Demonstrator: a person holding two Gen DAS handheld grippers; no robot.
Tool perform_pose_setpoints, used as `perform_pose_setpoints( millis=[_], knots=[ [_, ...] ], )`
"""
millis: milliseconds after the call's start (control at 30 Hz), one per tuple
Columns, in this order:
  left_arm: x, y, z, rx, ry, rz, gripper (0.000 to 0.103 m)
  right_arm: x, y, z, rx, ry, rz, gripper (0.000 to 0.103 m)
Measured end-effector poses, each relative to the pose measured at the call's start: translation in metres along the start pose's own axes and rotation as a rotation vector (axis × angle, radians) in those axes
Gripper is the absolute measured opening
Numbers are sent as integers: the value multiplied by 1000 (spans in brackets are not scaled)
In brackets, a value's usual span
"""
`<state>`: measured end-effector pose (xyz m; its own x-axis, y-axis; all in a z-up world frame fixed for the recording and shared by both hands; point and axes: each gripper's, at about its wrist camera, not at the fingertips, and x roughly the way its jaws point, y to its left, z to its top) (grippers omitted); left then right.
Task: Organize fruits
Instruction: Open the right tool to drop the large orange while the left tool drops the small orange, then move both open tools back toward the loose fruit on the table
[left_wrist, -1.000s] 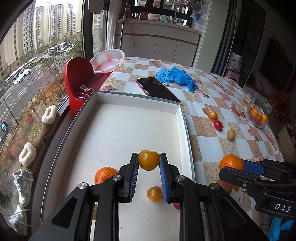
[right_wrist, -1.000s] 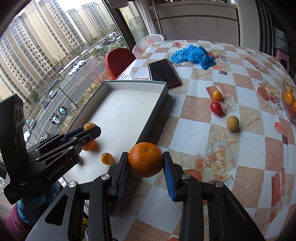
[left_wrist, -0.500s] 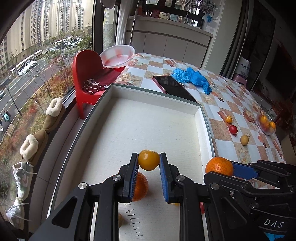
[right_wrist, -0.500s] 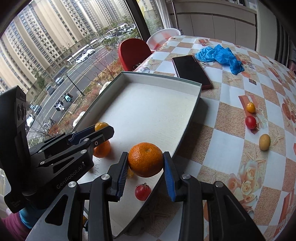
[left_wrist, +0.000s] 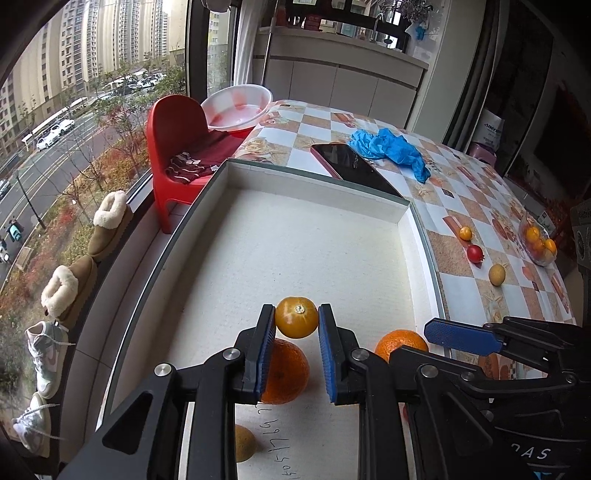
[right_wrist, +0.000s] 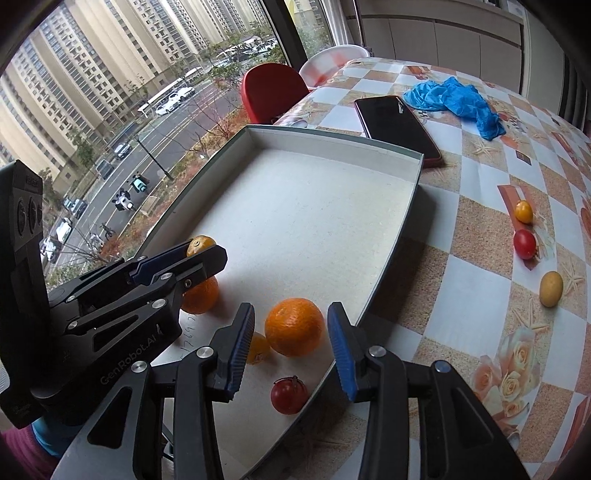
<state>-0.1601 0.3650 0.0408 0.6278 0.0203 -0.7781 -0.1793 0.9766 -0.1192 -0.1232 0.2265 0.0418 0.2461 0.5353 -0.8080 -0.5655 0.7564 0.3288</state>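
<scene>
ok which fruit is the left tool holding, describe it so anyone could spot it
Look in the big white tray by the window. Over its near end, the left tool pinches a small orange. It is smoother and yellower than the bigger orange lying underneath.

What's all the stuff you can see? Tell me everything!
box: 1, white inside, on tablecloth
big oranges: 2, orange, in box
small yellow fruit: 1, yellow-orange, in box
red tomato: 1, red, in box
loose small fruits: 3, yellow, red, yellow, on tablecloth
fruit bowl: 1, clear, far right
phone: 1, dark, behind box
gloves: heap, blue, behind phone
chair: 1, red, left of tablecloth
basin: 1, white, beside chair
shoes: 4, brown and pale, on sill
left gripper: 1, black, shut on small orange
right gripper: 1, black, jaws just opening around one big orange, untouched
</scene>
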Motion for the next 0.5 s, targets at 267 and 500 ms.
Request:
perform_pose_setpoints(
  millis=[267,500],
  knots=[
    [-7,11,2,-73,-25,32,102,-26,-23,2,46,-74,-63,90],
    [-11,-18,2,13,-27,39,102,-55,-66,-19,94,-92,-196,103]
  ],
)
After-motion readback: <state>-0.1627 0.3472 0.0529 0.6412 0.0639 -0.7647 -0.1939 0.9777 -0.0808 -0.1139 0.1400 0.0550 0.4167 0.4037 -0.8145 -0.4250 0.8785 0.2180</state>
